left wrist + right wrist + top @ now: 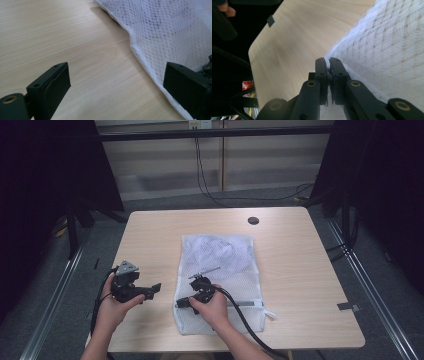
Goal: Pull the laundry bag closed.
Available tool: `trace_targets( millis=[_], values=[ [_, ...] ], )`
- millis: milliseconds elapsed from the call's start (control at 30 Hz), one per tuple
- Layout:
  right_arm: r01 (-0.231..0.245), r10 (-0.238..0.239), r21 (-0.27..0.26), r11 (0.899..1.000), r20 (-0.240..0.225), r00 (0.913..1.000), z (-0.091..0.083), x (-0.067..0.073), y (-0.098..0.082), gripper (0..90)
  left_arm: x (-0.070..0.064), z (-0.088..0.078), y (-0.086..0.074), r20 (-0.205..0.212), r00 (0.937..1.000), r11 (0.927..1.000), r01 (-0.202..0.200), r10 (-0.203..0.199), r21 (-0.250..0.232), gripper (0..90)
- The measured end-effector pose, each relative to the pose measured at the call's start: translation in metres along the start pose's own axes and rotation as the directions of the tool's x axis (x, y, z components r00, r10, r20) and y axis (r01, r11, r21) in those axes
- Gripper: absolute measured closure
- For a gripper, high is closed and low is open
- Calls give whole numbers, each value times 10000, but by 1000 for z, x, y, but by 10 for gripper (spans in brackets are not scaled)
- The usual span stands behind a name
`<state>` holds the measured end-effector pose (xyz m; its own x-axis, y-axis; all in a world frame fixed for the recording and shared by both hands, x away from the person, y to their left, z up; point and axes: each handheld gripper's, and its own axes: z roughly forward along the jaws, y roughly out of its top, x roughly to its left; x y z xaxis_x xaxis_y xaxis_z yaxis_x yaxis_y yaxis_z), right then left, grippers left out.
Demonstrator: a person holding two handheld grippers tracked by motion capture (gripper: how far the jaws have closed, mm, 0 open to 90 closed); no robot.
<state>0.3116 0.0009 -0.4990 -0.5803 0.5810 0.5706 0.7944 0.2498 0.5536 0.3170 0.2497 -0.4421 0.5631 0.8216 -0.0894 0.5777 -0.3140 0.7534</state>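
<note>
A white mesh laundry bag [225,265] lies flat in the middle of the wooden table [295,265], with pale cloth showing through its far half. My right gripper [182,303] is at the bag's near left side, and its jaws are shut on the white hem of the mesh bag [392,47]; the right gripper [328,61] pinches that hem between its pads. My left gripper [154,290] hovers left of the bag, pointing at it. The left gripper [116,82] stands open with bare wood between its jaws, and the edge of the mesh bag [170,27] is by its right jaw.
A dark round grommet [253,220] sits in the table's far side. A zipper strip [247,303] crosses the bag near its front end. The table's left edge [253,62] drops to dark floor. Cables [210,190] trail on the floor beyond the table.
</note>
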Motion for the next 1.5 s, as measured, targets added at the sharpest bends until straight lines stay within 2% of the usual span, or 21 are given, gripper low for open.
trace_targets(
  millis=[367,533,600,667,700,733,767,800,867,1000,1100,1133,1233,1500],
  values=[
    [-119,100,-574,9983,-332,9994,-19,0,4,874,-3,1,1,551,9983,9998,179,-176,-43,67],
    [-132,111,-747,9971,-285,9995,-26,-2,5,875,-6,2,2,986,9949,9998,196,-197,19,67],
    [-160,135,-854,9962,-299,9995,-29,-2,6,874,-6,2,2,1149,9929,9995,318,-315,-12,67],
    [-128,98,-970,9952,-310,9995,-34,-2,7,875,-7,2,2,1514,9870,9985,550,-534,-68,66],
    [-128,98,-970,9952,-310,9995,-34,-2,7,875,-7,2,2,1514,9870,9985,550,-534,-68,66],
    [-150,118,-1077,9941,-302,9995,-37,-3,7,875,-8,3,2,1806,9818,9982,605,-593,-11,66],
    [-150,118,-1077,9941,-302,9995,-37,-3,7,875,-8,3,2,1806,9818,9982,605,-593,-11,65],
    [-157,123,-1089,9939,-323,9994,-38,-3,8,875,-8,3,2,1958,9787,9980,626,-613,-4,65],
    [-147,119,-1156,9932,-255,9996,-40,-3,8,875,-10,4,1,2272,9706,9968,800,-790,47,64],
    [-84,48,-1271,9919,-282,9996,-43,-2,8,875,-13,8,0,2967,9479,9932,1126,-1162,291,67],
    [-92,52,-1295,9915,-309,9995,-44,-2,8,875,-15,12,-1,3010,9457,9924,1131,-1227,492,69],
    [-92,51,-1296,9915,-315,9995,-44,-2,8,875,-15,13,-2,3051,9455,9932,1017,-1142,566,69],
    [-100,63,-1354,9907,-279,9996,-45,-2,8,875,-17,15,-2,3170,9400,9918,1134,-1265,594,69],
    [-23,-26,-1444,9895,-337,9994,-45,0,9,875,-25,21,-3,3346,9354,9921,899,-1144,879,70]
  ],
)
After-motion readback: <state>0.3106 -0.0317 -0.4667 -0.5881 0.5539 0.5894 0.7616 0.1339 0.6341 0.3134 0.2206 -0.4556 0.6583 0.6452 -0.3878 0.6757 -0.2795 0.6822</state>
